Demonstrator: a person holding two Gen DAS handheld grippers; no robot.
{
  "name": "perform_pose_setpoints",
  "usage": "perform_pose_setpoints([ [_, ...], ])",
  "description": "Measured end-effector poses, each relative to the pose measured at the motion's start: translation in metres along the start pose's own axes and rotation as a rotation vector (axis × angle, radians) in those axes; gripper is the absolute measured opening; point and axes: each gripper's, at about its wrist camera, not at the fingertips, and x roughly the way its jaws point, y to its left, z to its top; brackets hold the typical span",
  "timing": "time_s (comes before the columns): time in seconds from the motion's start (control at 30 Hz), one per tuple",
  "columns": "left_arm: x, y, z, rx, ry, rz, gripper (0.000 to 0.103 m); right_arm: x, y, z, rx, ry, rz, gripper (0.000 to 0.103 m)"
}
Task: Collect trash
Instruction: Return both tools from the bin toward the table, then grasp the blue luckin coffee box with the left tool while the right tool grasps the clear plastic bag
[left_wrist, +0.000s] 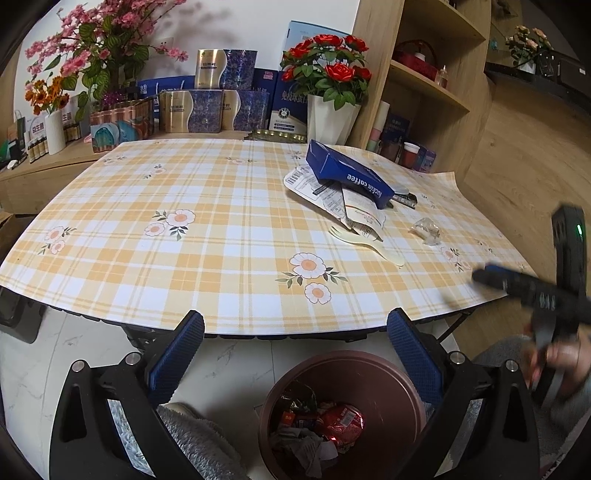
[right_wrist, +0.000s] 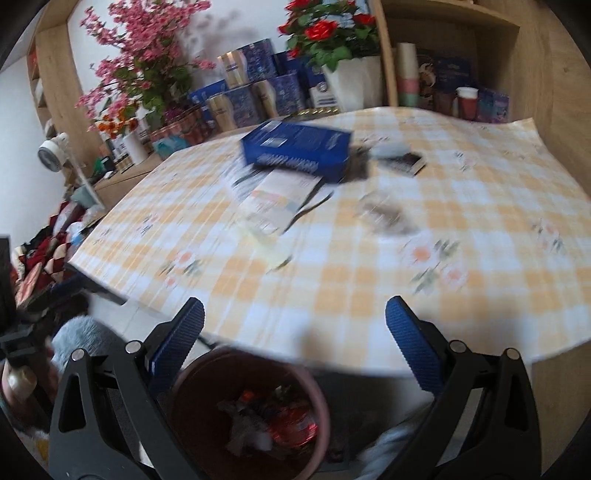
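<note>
Yellow checked cloth is covering the table. On it a blue cardboard box is lying on crinkly papers, beside a pale plastic fork. Below, a round brown bin is holding wrappers. Left gripper and right gripper are hanging spread wide, gripping nothing.

Open left claw, bin, fork

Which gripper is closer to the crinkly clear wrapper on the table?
Right gripper: its jaws reach over the table edge just short of the clear wrapper. Left gripper hangs off the table, above the trash bin.
</note>
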Motion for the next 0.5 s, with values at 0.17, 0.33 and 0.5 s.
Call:
perform_pose_setpoints([
  [0.17,0.012,0.0,0.005,-0.017,0.033,-0.004,0.097,0.016,-0.033,0.035,-0.022,-0.017,-0.047,0.097],
  [0.33,0.029,0.009,0.013,-0.084,0.086,-0.005,0.097,0.052,-0.052,0.056,-0.088,0.037,-0.077,0.085],
  [0.5,0.045,0.012,0.022,-0.108,0.134,0.005,0.097,0.085,-0.057,0.061,-0.126,0.101,-0.078,0.077],
])
